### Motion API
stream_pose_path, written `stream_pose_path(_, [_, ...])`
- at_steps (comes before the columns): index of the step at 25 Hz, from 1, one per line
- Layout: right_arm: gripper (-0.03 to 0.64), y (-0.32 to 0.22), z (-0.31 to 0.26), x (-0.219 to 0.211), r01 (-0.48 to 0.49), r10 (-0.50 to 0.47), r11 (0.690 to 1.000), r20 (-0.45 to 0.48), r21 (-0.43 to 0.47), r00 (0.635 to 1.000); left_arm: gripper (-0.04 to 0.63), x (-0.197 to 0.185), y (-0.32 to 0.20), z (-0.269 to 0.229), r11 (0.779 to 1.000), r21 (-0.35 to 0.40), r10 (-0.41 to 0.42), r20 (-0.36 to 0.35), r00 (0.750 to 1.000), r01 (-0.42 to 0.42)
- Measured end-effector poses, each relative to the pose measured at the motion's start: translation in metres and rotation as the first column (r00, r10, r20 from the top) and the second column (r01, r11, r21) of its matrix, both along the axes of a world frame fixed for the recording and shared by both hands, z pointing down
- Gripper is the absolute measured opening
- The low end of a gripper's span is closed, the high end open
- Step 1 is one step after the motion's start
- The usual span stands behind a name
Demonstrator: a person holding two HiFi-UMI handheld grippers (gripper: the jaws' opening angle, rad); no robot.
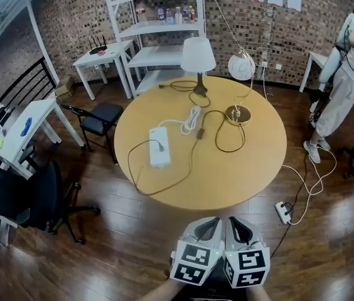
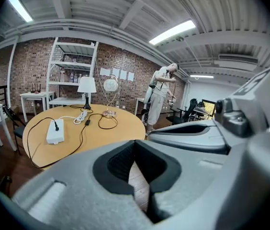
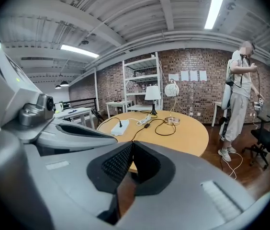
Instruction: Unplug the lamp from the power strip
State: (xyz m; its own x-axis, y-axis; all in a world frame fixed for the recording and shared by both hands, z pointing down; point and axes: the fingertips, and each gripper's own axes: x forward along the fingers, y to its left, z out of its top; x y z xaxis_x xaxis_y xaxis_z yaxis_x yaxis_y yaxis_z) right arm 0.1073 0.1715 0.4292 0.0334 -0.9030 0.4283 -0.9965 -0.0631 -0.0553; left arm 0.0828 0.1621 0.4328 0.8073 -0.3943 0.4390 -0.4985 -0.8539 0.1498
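A white power strip (image 1: 159, 147) lies on the round wooden table (image 1: 252, 162), left of centre, with a black plug (image 1: 160, 146) in it. The plug's black cord loops over the table. A lamp with a white shade (image 1: 198, 55) stands at the far edge, and a second lamp with a gold base (image 1: 238, 114) stands to its right. My left gripper (image 1: 211, 223) and right gripper (image 1: 236, 223) are side by side near my body, short of the table, both shut with nothing in them. The left gripper view shows the strip (image 2: 55, 131) far beyond the left gripper (image 2: 137, 162). In the right gripper view the strip (image 3: 120, 127) lies beyond the right gripper (image 3: 132, 152).
A person (image 1: 346, 80) stands to the right of the table. Black chairs (image 1: 32, 199) and white side tables (image 1: 26, 127) are on the left, and a white shelf unit (image 1: 158, 17) is behind. Another power strip (image 1: 283, 212) with a white cable lies on the floor at the right.
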Motion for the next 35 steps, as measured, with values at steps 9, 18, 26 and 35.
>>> stream_pose_path(9, [0.005,-0.069,0.009,0.004,0.105,-0.104,0.994,0.02,-0.011,0.994,0.002,0.006,-0.069,0.01,0.996,-0.014,-0.09,0.026,0.996,0.091])
stream_pose_path(18, [0.006,-0.145,0.012,0.008,0.234,-0.233,0.972,0.032,-0.028,0.972,0.002,0.014,-0.142,0.014,0.979,-0.025,-0.199,0.052,0.979,0.2])
stream_pose_path(26, [0.006,-0.206,0.019,0.012,0.346,-0.344,0.938,0.045,-0.039,0.938,0.002,0.017,-0.202,0.022,0.95,-0.037,-0.307,0.079,0.948,0.311])
stream_pose_path(35, [0.006,-0.258,0.013,-0.016,0.473,-0.472,0.881,0.042,-0.006,0.88,0.002,-0.022,-0.248,0.027,0.893,-0.003,-0.446,0.12,0.887,0.45])
